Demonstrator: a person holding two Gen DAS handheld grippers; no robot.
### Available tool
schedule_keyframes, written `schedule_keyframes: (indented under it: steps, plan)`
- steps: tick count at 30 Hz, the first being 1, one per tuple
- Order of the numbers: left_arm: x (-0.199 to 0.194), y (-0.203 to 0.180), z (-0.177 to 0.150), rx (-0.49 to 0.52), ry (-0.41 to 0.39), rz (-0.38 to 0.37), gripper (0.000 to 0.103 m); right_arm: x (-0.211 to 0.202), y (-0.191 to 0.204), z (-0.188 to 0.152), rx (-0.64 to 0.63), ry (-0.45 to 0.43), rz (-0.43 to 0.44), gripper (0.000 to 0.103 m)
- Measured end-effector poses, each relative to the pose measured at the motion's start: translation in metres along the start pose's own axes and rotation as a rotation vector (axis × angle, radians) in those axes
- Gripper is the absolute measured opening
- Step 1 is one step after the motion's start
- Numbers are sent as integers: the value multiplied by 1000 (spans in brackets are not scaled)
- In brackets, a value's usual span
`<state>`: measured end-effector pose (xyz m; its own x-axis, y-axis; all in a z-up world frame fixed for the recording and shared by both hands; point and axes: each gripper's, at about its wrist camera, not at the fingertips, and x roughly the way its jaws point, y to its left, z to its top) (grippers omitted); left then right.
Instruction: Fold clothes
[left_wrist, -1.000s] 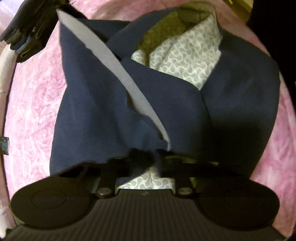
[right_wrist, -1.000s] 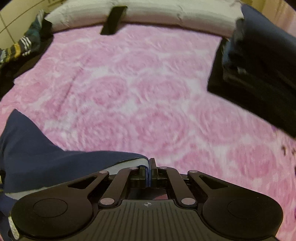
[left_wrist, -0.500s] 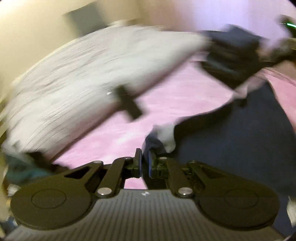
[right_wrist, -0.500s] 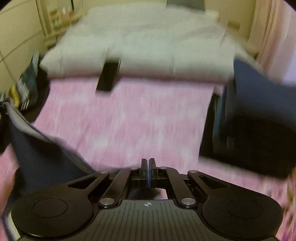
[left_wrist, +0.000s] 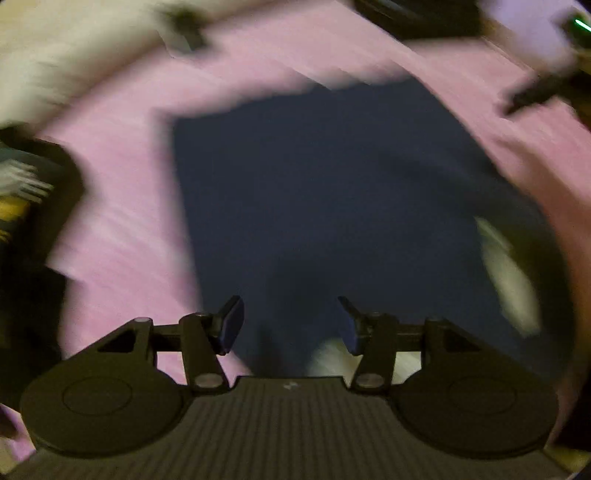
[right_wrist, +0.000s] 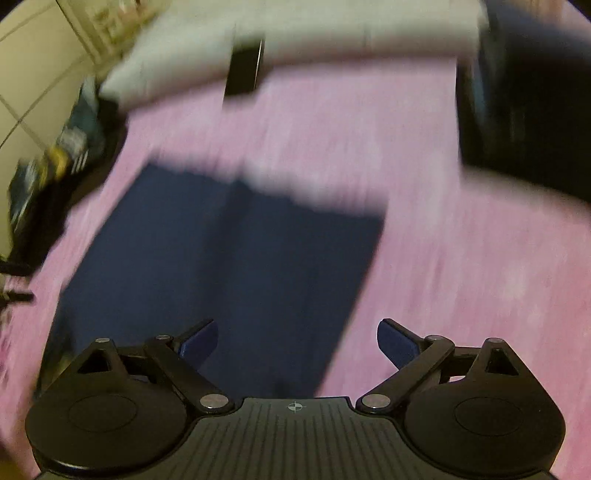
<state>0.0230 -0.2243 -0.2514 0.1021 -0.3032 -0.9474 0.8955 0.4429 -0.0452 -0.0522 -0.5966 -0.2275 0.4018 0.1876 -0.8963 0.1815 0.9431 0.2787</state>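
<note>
A dark navy garment (left_wrist: 332, 192) lies spread flat on the pink blanket (left_wrist: 122, 229), blurred by motion in both views. My left gripper (left_wrist: 291, 325) hovers above its near edge, jaws opening, with no cloth pinched between the pads. In the right wrist view the same garment (right_wrist: 229, 266) lies below my right gripper (right_wrist: 297, 341), whose jaws are also opening wide and hold nothing. Pale patterned lining (left_wrist: 506, 273) shows at the garment's right side.
A stack of dark folded clothes (right_wrist: 528, 110) sits at the far right of the blanket (right_wrist: 461, 277). A white duvet (right_wrist: 332, 33) with a black flat object (right_wrist: 243, 70) lies beyond. More dark clothing (right_wrist: 44, 184) is heaped at the left edge.
Both grippers were shut on the navy cloth's edges, swung it across, and now stand open above it. The garment has gone from bunched and lifted to lying flat on the blanket.
</note>
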Motion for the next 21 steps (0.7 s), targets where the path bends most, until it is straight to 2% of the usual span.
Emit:
schedule_keyframes:
  steps: [2, 3, 4, 8, 9, 11, 12, 13, 17, 21]
  plan:
    - [7, -32, -25, -18, 56, -139, 52, -2, 8, -49, 60, 84, 47, 96]
    - [9, -44, -34, -25, 65, -183, 57, -3, 13, -71, 92, 117, 71, 96]
    - [12, -55, -39, -26, 63, -208, 63, -5, 18, -91, 124, 147, 95, 96]
    - [36, -75, -49, -56, 55, -283, 63, -9, 39, -144, 185, 172, 156, 96]
    - [40, -79, -51, -54, 53, -299, 58, -8, 43, -153, 190, 159, 165, 96]
    - [43, -84, -47, -33, 58, -326, 29, -5, 49, -163, 187, 122, 159, 96]
    - [43, -86, -43, -22, 65, -331, 0, -3, 50, -166, 188, 103, 156, 96]
    - [37, -84, -44, -20, 53, -333, 0, -2, 51, -171, 197, 83, 154, 96]
    - [-22, -49, -50, -74, -85, -337, 0, -1, 59, -189, 236, -9, 187, 96]
    - [-101, 2, -70, -146, -215, -288, 0, 0, 75, -198, 298, -77, 287, 96]
